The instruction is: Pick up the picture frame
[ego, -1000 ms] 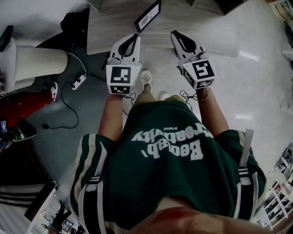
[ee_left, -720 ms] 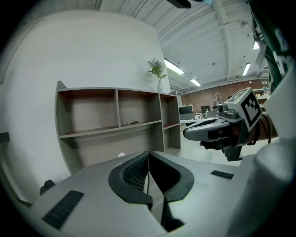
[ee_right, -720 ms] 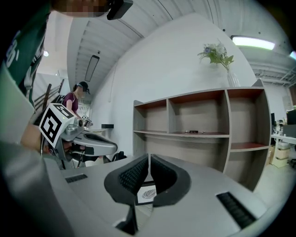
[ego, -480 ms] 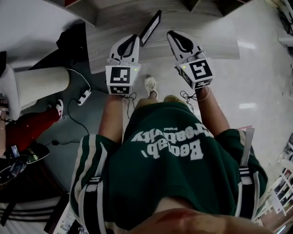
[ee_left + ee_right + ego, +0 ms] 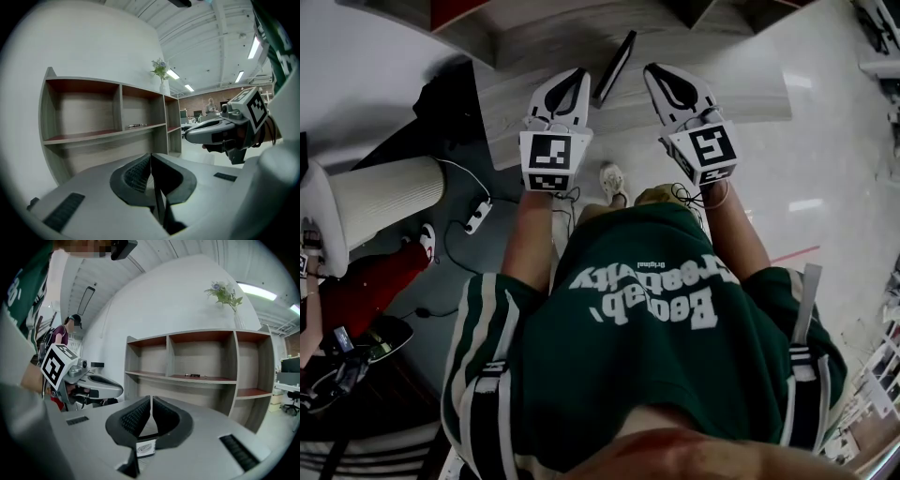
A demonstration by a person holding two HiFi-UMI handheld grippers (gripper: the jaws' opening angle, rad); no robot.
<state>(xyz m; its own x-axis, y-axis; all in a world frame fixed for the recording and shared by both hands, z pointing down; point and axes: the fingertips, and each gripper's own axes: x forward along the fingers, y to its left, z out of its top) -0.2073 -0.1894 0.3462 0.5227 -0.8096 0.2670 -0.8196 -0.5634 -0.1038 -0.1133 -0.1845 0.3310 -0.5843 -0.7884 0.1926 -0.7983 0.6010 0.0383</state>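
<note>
Left gripper (image 5: 575,75) and right gripper (image 5: 656,70) are both closed on nothing. The picture frame (image 5: 614,67) stands edge-on on the wooden surface (image 5: 741,82) between their tips, its long axis pointing away, nearer the left.

My head view is dim, with faint glare on the floor (image 5: 825,141). Bright ceiling strips (image 5: 255,46) light my gripper views; their edges bend and blacken.

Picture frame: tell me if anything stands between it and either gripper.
Nothing visible does. The picture frame stands between the tips of the shut left gripper and right gripper, open space on either side.
</note>
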